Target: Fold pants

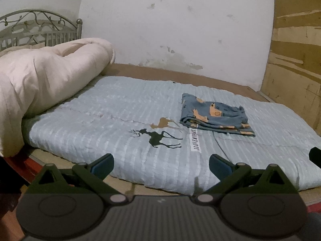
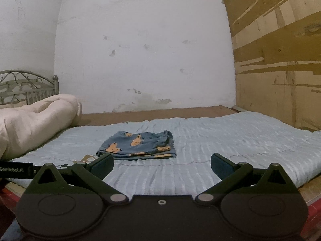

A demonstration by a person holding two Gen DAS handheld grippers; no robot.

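Left tongs (image 1: 161, 165) and right tongs (image 2: 162, 165) are hovering at the near edge of the bed (image 2: 220, 150), each with its fingers spread wide and gripping nothing. Beyond them, the folded pants (image 1: 215, 115) are lying flat on the pale blue cover (image 1: 100, 116), just beside its printed deer (image 1: 158, 138). A cream quilt (image 1: 44, 76) is bulging at the left, before a metal headboard (image 1: 40, 28) and white wall (image 1: 176, 26).
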